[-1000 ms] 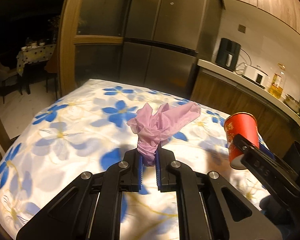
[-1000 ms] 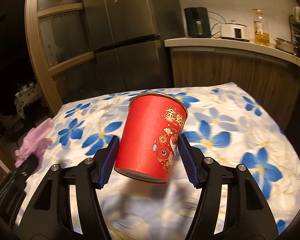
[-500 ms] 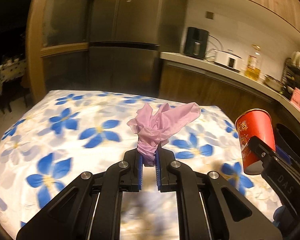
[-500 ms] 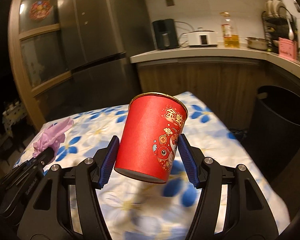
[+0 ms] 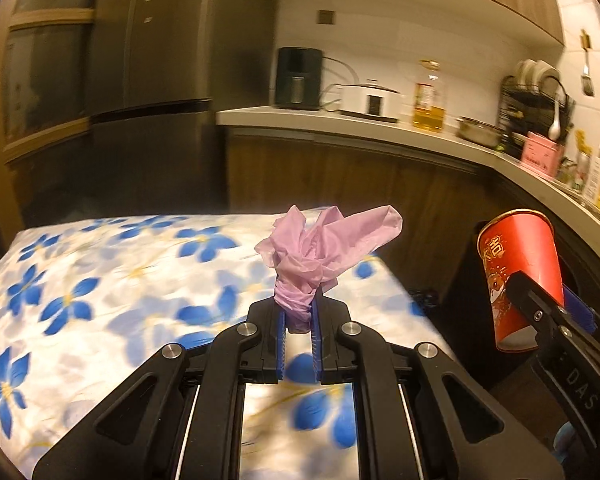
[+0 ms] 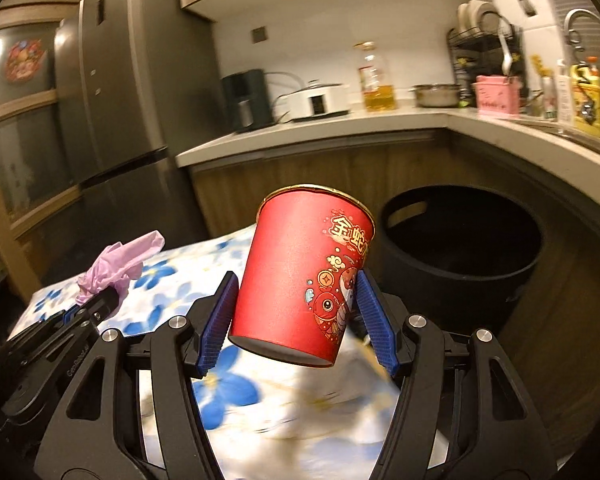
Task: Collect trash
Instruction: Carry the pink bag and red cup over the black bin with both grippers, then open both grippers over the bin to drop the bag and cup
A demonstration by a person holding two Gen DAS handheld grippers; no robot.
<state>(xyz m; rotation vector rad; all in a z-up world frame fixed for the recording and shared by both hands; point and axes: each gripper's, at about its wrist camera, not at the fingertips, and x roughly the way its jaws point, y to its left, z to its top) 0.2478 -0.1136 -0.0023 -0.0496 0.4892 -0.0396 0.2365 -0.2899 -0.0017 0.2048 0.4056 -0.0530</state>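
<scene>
- Our left gripper (image 5: 299, 322) pinches the pink bag (image 5: 324, 240) above the floral table (image 5: 100, 280);
- Only our right view shows the black bin (image 6: 460, 256) beyond the red cup (image 6: 304, 276), clamped in our right gripper (image 6: 296, 320).

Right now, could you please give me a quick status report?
Left tool shut on pink bag. Right tool shut on red cup, tilted. Black bin open beyond the cup, nothing visible between.

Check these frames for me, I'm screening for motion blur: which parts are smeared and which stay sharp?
Left wrist view: the flowered tablecloth and counter are smeared, while the left gripper and its pink plastic bag stay crisp. Right wrist view: the cloth under the fingers streaks, the right gripper and red paper cup are sharp, and the black bin is dim under warm light.
</scene>
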